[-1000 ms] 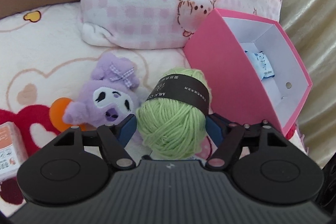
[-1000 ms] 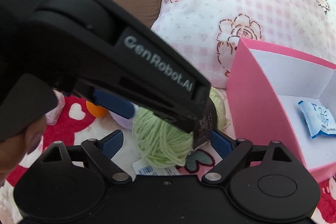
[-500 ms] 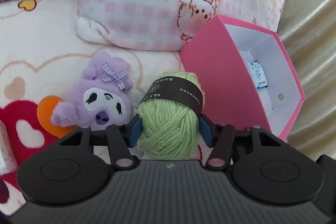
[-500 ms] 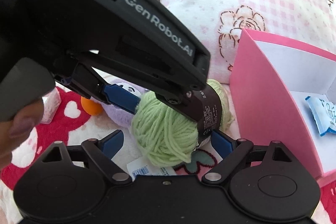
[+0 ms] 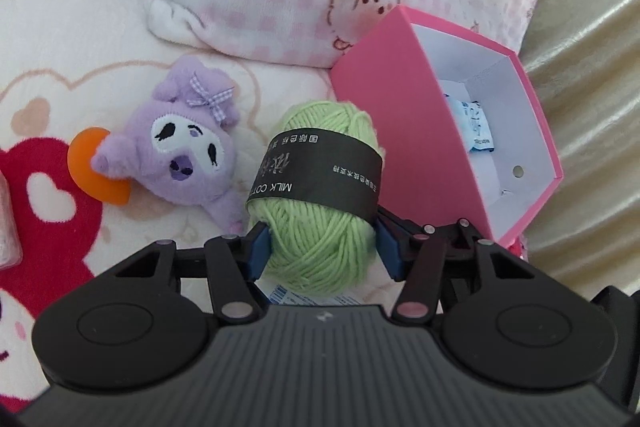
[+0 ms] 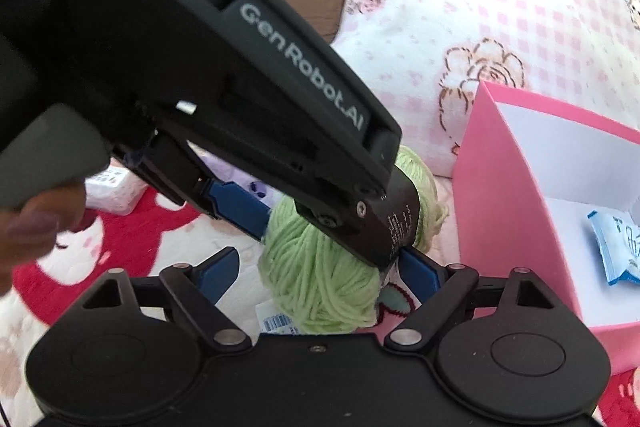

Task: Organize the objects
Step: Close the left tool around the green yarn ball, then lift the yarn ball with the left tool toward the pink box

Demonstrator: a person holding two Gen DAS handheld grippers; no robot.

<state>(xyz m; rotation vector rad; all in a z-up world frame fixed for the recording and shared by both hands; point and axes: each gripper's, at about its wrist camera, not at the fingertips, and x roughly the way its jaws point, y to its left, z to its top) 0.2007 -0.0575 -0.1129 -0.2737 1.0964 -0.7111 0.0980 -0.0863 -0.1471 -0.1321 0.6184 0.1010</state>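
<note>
Closed in since 1 s ago: left gripper pads now clamp the yarn, which sits just left of pink box. Right gripper hangs w/ jaws apart, gripping nothing; plush nearby.

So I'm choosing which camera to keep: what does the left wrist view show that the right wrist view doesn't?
Only the left view shows the purple plush toy whole, with the orange piece beside it. Only the right view shows the left tongs from outside and a person's fingers. Both show the green yarn ball, the pink box and the blue packet inside it.
</note>
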